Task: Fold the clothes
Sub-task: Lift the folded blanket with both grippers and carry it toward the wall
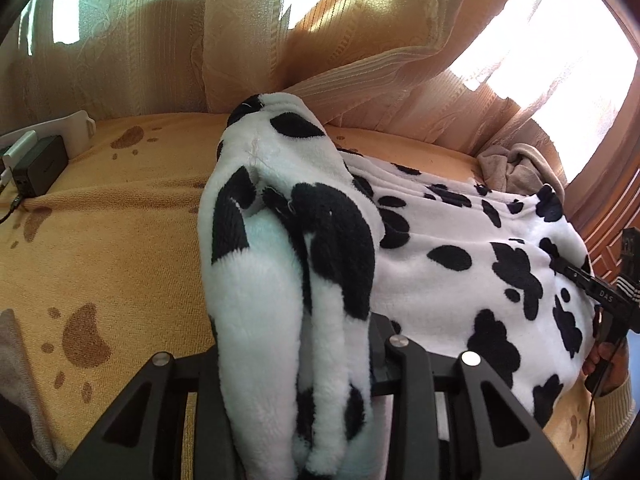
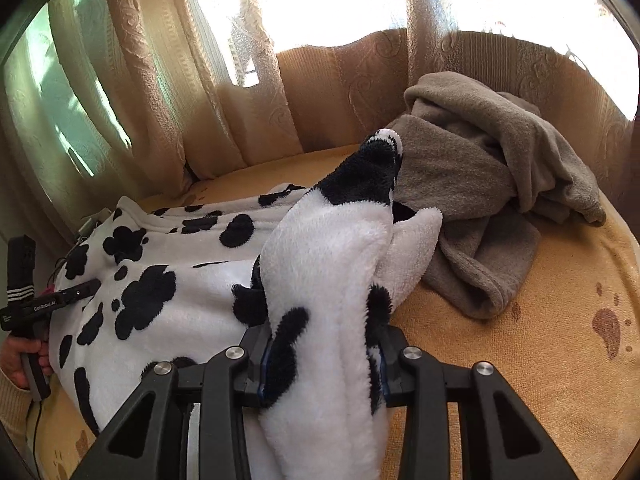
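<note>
A white fleece garment with black cow spots (image 1: 460,264) lies spread on the yellow bed cover and also shows in the right wrist view (image 2: 160,280). My left gripper (image 1: 296,360) is shut on a bunched edge of it, which stands up over the fingers. My right gripper (image 2: 324,360) is shut on another bunched edge, held the same way. The right gripper also shows at the far right of the left wrist view (image 1: 588,280), and the left gripper at the far left of the right wrist view (image 2: 76,292).
A crumpled grey garment (image 2: 500,184) lies at the back right of the bed. A yellow cover with brown paw prints (image 1: 100,260) spans the bed. Black and white chargers (image 1: 36,164) sit at the left edge. Beige curtains (image 2: 160,80) hang behind.
</note>
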